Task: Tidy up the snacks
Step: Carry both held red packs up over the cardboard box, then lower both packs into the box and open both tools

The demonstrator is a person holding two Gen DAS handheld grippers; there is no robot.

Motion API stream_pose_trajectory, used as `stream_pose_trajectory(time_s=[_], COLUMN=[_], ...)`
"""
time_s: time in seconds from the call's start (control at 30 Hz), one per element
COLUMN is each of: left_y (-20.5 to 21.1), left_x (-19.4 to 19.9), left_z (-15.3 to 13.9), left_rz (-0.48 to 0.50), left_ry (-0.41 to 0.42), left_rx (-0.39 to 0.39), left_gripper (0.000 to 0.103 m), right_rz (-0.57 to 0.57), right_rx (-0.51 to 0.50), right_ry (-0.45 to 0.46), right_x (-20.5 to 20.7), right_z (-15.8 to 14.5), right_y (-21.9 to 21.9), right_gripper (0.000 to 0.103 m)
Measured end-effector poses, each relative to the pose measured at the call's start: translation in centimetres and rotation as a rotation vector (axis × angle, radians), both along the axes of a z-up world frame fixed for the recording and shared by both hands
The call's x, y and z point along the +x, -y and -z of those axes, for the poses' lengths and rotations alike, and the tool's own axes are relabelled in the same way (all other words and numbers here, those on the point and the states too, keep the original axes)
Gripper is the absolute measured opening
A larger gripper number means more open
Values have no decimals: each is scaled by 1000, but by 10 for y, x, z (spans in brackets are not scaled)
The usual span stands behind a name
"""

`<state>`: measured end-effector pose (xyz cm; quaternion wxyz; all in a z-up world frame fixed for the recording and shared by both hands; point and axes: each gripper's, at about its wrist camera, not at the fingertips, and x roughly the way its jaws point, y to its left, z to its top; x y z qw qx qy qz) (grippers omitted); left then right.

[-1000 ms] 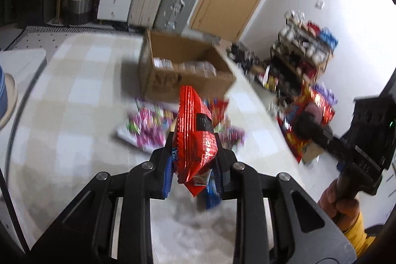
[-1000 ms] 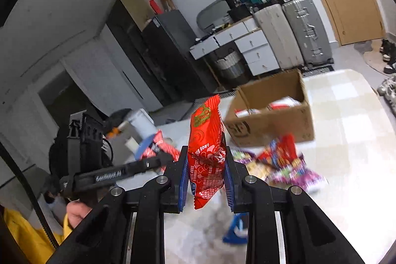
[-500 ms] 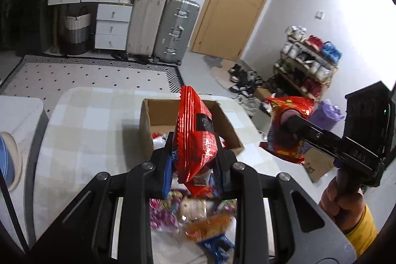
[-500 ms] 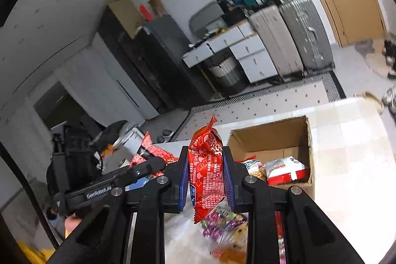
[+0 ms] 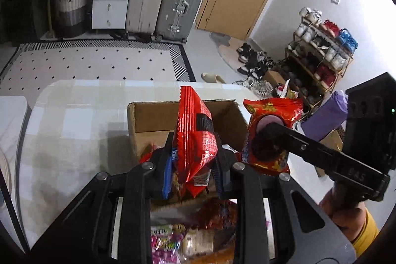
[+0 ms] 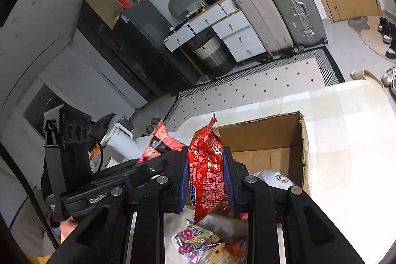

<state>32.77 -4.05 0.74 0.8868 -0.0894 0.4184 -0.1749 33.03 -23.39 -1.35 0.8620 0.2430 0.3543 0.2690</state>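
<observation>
Both grippers have advanced since the earlier frame: left gripper (image 5: 193,160) fingers clamp a red ridged packet (image 5: 195,137), right gripper (image 6: 206,180) fingers clamp a red printed packet (image 6: 206,172), each above the cardboard box (image 6: 272,137). Release only once clear inside the walls. Box contents and table (image 5: 74,115) snacks are partly hidden.

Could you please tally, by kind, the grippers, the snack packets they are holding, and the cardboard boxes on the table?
Grippers: 2, the left gripper and the right gripper.
Held red packets: 2, one ridged packet and one printed packet.
Cardboard box: 1.
Total: 5.
</observation>
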Motion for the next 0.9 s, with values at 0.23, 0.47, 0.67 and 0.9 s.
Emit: stream_pose_trajectory(time_s=[0.23,0.47,0.67,0.9], left_y=[32,54,58,64], left_x=[42,71,79,79], left_z=[33,56,72,74], left_rz=[35,40,23,18], left_ry=[-54,-84,-107,-104], left_rx=[37,65,76,97], left_gripper=[23,23,23,25], right_rz=[1,-14,-38,-38], right_rx=[4,-4,-19,-24], right_ry=[-69,-85,-87,-84], right_x=[18,23,33,34], right_z=[26,37,42,46], right_y=[7,3,-2,-8], right_gripper=[25,25,25,25])
